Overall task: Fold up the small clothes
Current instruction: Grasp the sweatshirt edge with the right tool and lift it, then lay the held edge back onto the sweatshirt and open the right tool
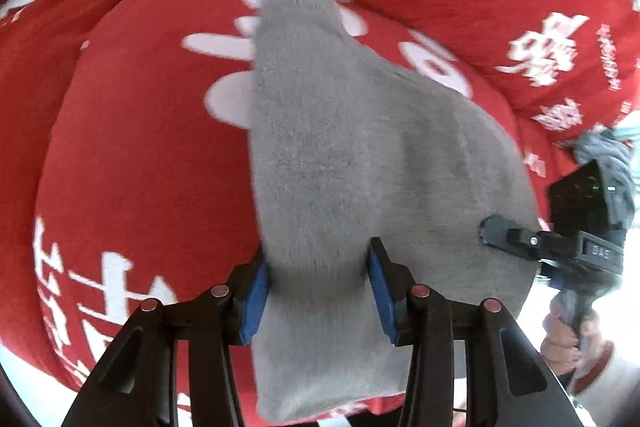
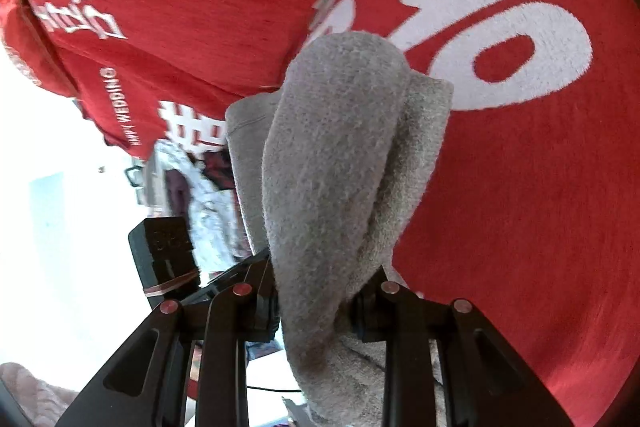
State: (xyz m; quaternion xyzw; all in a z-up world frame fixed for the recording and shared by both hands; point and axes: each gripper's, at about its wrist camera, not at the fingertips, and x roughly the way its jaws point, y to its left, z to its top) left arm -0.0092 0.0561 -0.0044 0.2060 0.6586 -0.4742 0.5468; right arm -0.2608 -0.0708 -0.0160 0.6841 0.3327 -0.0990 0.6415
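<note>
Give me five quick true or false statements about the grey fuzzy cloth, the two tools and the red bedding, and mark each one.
1. The grey fuzzy knitted cloth sits between the blue pads of the left tool. True.
2. The right tool holds nothing. False: it is clamped on a bunched part of the same grey cloth.
3. The red blanket with white lettering lies beneath the cloth. True.
4. The cloth is folded flat on the bedding. False: it is held by both tools.
5. The right tool shows in the left wrist view. True: it grips the cloth's right edge.
</note>
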